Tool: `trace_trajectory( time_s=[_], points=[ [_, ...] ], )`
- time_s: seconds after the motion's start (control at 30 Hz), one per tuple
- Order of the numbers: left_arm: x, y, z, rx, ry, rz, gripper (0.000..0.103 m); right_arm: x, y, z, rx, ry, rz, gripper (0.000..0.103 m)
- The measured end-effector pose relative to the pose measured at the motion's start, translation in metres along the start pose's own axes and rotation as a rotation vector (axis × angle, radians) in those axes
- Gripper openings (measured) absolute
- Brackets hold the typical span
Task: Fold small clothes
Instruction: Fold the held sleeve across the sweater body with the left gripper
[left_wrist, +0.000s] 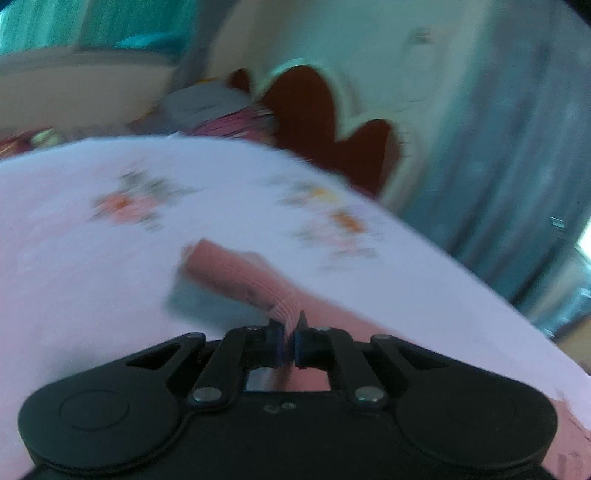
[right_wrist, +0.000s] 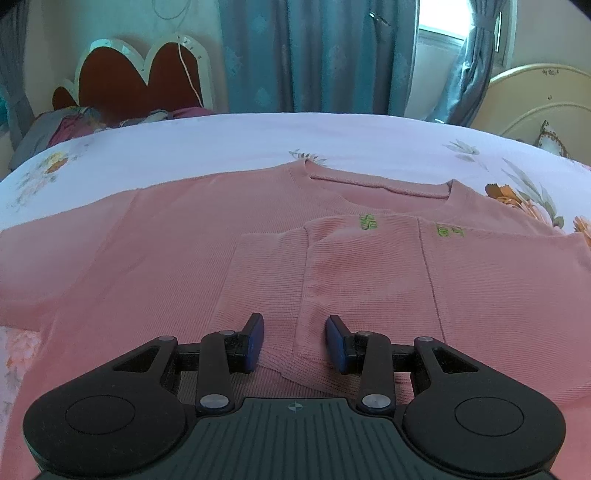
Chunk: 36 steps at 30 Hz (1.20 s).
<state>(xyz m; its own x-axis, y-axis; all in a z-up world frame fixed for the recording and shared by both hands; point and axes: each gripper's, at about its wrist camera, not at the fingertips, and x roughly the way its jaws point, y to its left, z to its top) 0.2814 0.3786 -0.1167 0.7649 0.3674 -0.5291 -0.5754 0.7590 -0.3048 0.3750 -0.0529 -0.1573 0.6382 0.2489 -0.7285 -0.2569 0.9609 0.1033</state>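
Note:
A pink knit sweater (right_wrist: 177, 236) lies flat on the bed, neck toward the far side, with one sleeve (right_wrist: 369, 266) folded across its chest. My right gripper (right_wrist: 294, 341) is open just above the folded sleeve's cuff end, one finger on each side of it. In the blurred left wrist view my left gripper (left_wrist: 290, 339) is shut on the ribbed cuff of the other pink sleeve (left_wrist: 236, 273), which is lifted off the sheet.
The bed has a white floral sheet (right_wrist: 221, 144). A red headboard with a white scalloped rim (right_wrist: 140, 77) and bundled clothes (right_wrist: 70, 125) are at the far left. Blue curtains (right_wrist: 314, 55) hang behind, and a cream headboard (right_wrist: 535, 99) stands at the right.

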Motion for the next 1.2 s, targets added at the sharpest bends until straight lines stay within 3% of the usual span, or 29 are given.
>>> trace_trajectory(
  time_s=[0.17,0.4,0.57,0.7,0.77,0.83,0.9,0.97,1.0,1.03,1.1,1.13,1.17,1.2],
  points=[
    [-0.034,-0.084,-0.009,0.154,-0.016,-0.202,0.005,0.003,-0.005,-0.003,0.017,0.008,0.017,0.037],
    [-0.074,-0.214,-0.07,0.299,0.046,-0.447,0.005,-0.027,-0.038,0.005,0.081,-0.065,0.115,0.038],
    [-0.08,-0.298,-0.122,0.396,0.115,-0.57,0.005,-0.056,-0.086,0.004,0.116,-0.1,0.118,0.038],
    [-0.081,-0.353,-0.168,0.5,0.161,-0.626,0.006,-0.071,-0.128,-0.003,0.143,-0.109,0.089,0.038],
    [-0.075,-0.371,-0.193,0.577,0.204,-0.61,0.009,-0.074,-0.146,-0.008,0.167,-0.098,0.082,0.038],
    [-0.071,-0.375,-0.21,0.633,0.25,-0.577,0.024,-0.075,-0.158,-0.011,0.186,-0.087,0.085,0.038],
    [-0.07,-0.374,-0.217,0.668,0.278,-0.552,0.026,-0.077,-0.165,-0.013,0.2,-0.083,0.103,0.038],
    [-0.073,-0.365,-0.216,0.686,0.267,-0.54,0.04,-0.079,-0.166,-0.014,0.206,-0.079,0.125,0.038],
    [-0.077,-0.357,-0.213,0.693,0.251,-0.53,0.057,-0.078,-0.165,-0.014,0.21,-0.078,0.14,0.038],
    [-0.081,-0.349,-0.209,0.697,0.221,-0.51,0.065,-0.079,-0.164,-0.015,0.215,-0.076,0.159,0.038],
    [-0.088,-0.334,-0.201,0.702,0.167,-0.464,0.066,-0.073,-0.16,-0.013,0.223,-0.064,0.193,0.04],
    [-0.089,-0.325,-0.197,0.711,0.152,-0.435,0.066,-0.07,-0.158,-0.012,0.228,-0.057,0.203,0.047],
    [-0.091,-0.315,-0.194,0.716,0.137,-0.397,0.066,-0.069,-0.155,-0.012,0.236,-0.058,0.205,0.069],
    [-0.09,-0.301,-0.19,0.715,0.125,-0.355,0.066,-0.068,-0.153,-0.011,0.241,-0.067,0.209,0.08]
  ],
)
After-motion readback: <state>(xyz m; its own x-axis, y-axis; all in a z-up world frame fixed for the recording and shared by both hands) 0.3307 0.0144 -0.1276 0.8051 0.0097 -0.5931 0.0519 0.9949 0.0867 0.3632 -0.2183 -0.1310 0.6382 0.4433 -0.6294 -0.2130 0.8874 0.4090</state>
